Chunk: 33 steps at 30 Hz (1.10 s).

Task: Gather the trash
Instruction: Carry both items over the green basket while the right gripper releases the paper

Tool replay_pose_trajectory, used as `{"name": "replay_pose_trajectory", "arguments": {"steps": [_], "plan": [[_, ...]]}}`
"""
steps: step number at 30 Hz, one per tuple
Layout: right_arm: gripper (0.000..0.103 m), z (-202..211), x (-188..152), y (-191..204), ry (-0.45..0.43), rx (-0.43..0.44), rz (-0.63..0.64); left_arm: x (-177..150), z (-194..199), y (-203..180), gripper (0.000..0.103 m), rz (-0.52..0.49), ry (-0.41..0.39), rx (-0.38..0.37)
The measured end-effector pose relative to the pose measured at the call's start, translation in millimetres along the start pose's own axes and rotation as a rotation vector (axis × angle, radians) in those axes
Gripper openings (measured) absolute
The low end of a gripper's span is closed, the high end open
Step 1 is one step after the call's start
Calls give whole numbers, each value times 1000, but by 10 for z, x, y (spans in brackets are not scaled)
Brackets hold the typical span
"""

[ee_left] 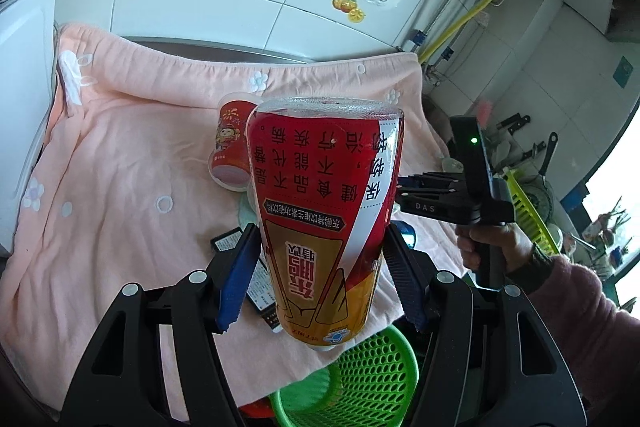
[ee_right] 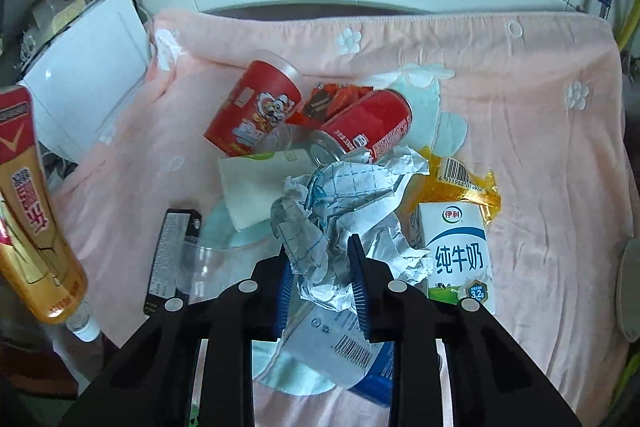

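One red-and-gold drink bottle (ee_left: 326,223) hangs upside down in the left tongs (ee_left: 320,271), which are clamped on its lower body; its long axis is near upright, with the cap end pointing down over one green mesh basket (ee_left: 360,375) and the clear base on top. The basket sits just below the front edge of the desk, which is covered by one pink cloth (ee_left: 120,155).

The right tongs (ee_right: 322,287) are closed on one crumpled sheet of white paper (ee_right: 344,211) with blue grid lines, in the middle of the trash pile on the cloth. Around it lie one white milk carton (ee_right: 456,251) standing upright just to the right, one yellow wrapper (ee_right: 460,183) behind the carton, one red can (ee_right: 368,127) on its side with its end pointing to the near left, one red paper cup (ee_right: 256,107) tipped over beside the can, one folded white napkin (ee_right: 260,183), one small black box (ee_right: 172,255) lying lengthwise to the left, and one clear plastic cup (ee_right: 204,271) touching the box.
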State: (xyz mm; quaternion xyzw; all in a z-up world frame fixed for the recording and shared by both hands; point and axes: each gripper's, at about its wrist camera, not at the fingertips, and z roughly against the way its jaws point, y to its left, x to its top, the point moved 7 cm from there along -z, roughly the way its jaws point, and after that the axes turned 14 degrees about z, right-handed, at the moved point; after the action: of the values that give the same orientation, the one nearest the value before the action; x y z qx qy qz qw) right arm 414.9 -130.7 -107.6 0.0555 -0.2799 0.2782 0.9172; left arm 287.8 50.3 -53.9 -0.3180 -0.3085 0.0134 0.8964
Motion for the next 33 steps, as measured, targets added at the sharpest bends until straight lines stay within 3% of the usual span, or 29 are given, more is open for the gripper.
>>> {"name": "replay_pose_trajectory", "arguments": {"steps": [7,14,20,28,31,33], "plan": [[26,817,-233,381,-136,39,4,-381,167,-273,62,-15,0,-4],[26,1250,-784,811,-172,74,8,-934,216,-455,62,-12,40,5],[26,1242,-1445,1112,-123,118,-25,-1423,155,-402,62,3,85,42],[28,859,-2093,1461,-21,223,-117,-1832,171,-174,62,75,114,76],[35,798,-2198,1558,-15,252,-144,-1926,171,-148,62,84,120,86],[56,806,-2238,1583,-17,258,-153,-1961,158,-132,62,90,127,84]]}}
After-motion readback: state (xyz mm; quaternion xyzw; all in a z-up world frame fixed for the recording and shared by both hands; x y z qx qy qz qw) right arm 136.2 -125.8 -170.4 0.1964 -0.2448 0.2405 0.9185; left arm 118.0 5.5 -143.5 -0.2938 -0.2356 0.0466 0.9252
